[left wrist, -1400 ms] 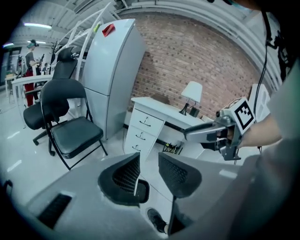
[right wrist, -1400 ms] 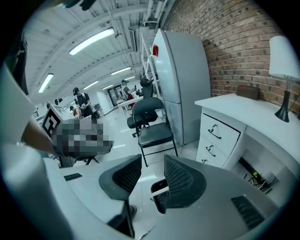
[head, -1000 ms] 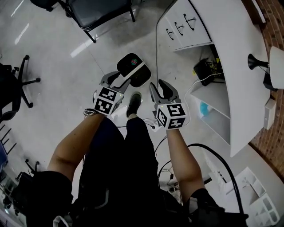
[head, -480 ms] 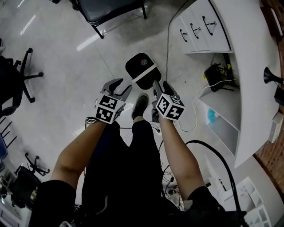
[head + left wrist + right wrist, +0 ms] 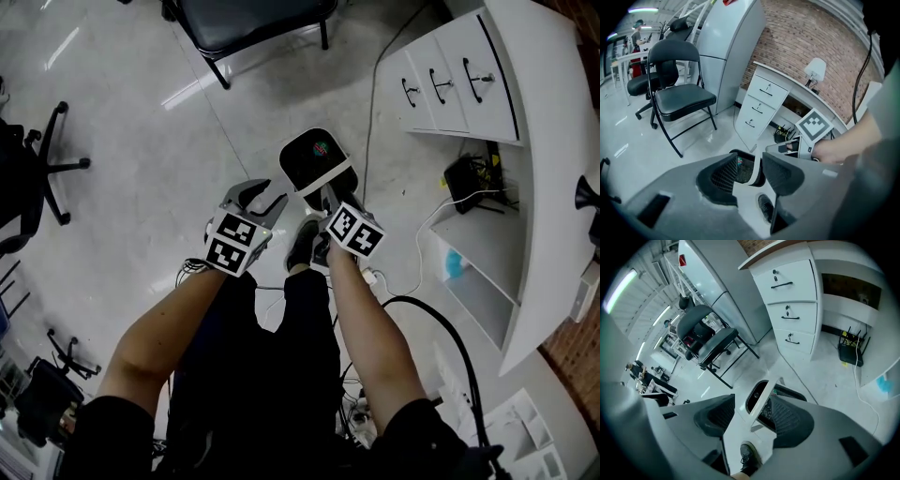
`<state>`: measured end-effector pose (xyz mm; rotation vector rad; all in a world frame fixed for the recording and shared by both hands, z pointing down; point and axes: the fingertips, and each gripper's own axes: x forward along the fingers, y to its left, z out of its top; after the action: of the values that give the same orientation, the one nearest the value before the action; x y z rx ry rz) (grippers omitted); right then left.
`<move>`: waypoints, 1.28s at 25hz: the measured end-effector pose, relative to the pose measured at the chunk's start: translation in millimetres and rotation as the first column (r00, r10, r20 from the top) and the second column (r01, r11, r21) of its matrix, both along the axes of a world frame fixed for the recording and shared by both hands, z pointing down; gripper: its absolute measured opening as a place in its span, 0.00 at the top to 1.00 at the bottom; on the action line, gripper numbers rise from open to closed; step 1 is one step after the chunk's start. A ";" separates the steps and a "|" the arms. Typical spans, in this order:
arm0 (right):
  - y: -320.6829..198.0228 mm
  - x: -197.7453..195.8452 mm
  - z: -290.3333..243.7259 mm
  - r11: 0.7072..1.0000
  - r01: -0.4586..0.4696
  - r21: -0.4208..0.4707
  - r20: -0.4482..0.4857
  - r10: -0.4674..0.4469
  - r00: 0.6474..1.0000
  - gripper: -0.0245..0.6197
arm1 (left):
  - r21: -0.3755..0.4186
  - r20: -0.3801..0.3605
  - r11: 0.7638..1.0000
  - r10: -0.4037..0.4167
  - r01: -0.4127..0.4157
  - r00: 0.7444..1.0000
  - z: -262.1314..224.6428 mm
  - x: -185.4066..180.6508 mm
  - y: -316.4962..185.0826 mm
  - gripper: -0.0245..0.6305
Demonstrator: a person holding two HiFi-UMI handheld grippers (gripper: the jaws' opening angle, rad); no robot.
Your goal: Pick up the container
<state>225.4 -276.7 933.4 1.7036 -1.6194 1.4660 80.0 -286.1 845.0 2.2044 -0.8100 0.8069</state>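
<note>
The floor [image 5: 122, 112] is pale and shiny, and I see lights gleam on it. The container [image 5: 309, 155] looks like smooth black plastic with a white band across it. The chair [image 5: 682, 101] has a soft, matt black seat and thin dark metal legs. The wall [image 5: 811, 37] is rough red brick. The drawers [image 5: 792, 301] are smooth and white with thin dark metal handles. The table [image 5: 553, 159] top is smooth and white too.

A black folding chair [image 5: 248, 21] stands on the glossy pale floor [image 5: 122, 216], near a white three-drawer unit [image 5: 450, 84] under a curved white worktop [image 5: 553, 159]. A black device with cables [image 5: 472, 178] sits in the open bay beside the drawers, and a blue object [image 5: 454, 264] lies on a shelf there. A brick wall [image 5: 811, 42] rises behind.
</note>
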 end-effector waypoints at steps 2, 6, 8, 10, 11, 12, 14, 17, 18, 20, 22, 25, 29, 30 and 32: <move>-4.8 -2.3 14.8 1.000 -0.003 -0.013 -0.009 0.003 1.000 0.64 | 0.003 0.008 1.000 0.014 -0.014 1.000 11.6 -3.8 -5.4 0.71; -9.4 -1.2 40.7 0.999 0.001 -0.038 -0.047 -0.003 0.999 0.63 | -0.005 0.004 1.000 0.016 -0.016 1.000 33.1 -3.7 -12.3 0.72; -10.1 -1.6 55.7 0.998 -0.028 -0.059 -0.050 0.025 0.998 0.63 | -0.011 0.006 0.999 0.037 -0.037 0.999 43.3 -3.0 -12.9 0.72; -13.3 -1.8 69.6 0.996 -0.053 -0.072 -0.048 0.049 0.998 0.63 | -0.005 0.013 0.997 0.078 -0.078 0.997 52.8 0.5 -13.2 0.72; -14.7 -0.9 75.3 0.995 -0.059 -0.076 -0.047 0.055 0.997 0.62 | -0.001 0.021 0.995 0.099 -0.099 0.995 57.8 3.2 -12.7 0.72; -15.3 -0.1 79.8 0.995 -0.062 -0.080 -0.045 0.059 0.997 0.62 | -0.001 0.028 0.993 0.118 -0.118 0.993 63.2 5.6 -11.1 0.72; -15.3 -1.0 86.4 0.994 -0.068 -0.089 -0.043 0.064 0.997 0.62 | -0.008 0.033 0.990 0.139 -0.138 0.990 73.1 7.5 -7.0 0.72; -18.8 -1.0 96.2 0.994 -0.050 -0.098 -0.064 0.044 0.997 0.62 | -0.006 0.024 0.991 0.137 -0.137 0.990 80.7 10.1 -8.9 0.72; -20.0 -0.3 100.3 0.994 -0.037 -0.101 -0.076 0.029 0.997 0.62 | -0.009 0.021 0.991 0.136 -0.136 0.990 84.1 11.3 -9.2 0.72; -20.7 -0.1 108.4 0.994 -0.018 -0.111 -0.093 0.008 0.996 0.62 | -0.013 0.017 0.989 0.144 -0.144 0.989 90.2 13.8 -9.7 0.72; -22.1 0.5 114.8 0.992 -0.027 -0.120 -0.096 0.015 0.995 0.62 | -0.009 0.021 0.988 0.155 -0.155 0.988 97.9 15.6 -11.4 0.74; -23.2 -1.0 122.2 0.989 -0.053 -0.140 -0.087 0.041 0.995 0.62 | -0.010 0.034 0.988 0.151 -0.151 0.988 105.4 13.2 -14.9 0.74; -20.3 1.3 130.8 0.980 -0.092 -0.177 -0.087 0.078 0.993 0.65 | -0.012 0.024 0.990 0.139 -0.138 0.990 108.5 11.4 -15.6 0.74; -18.8 3.4 131.4 0.978 -0.103 -0.180 -0.100 0.086 0.991 0.74 | -0.013 0.022 0.991 0.134 -0.134 0.991 108.9 10.1 -15.5 0.74; -16.3 5.6 131.8 0.976 -0.121 -0.180 -0.101 0.104 0.989 0.80 | -0.018 0.018 0.991 0.131 -0.130 0.991 107.5 7.8 -15.2 0.75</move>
<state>231.0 -293.0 1065.1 1.7525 -1.3137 1.5162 87.7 -301.3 952.6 2.2558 -0.6711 0.8963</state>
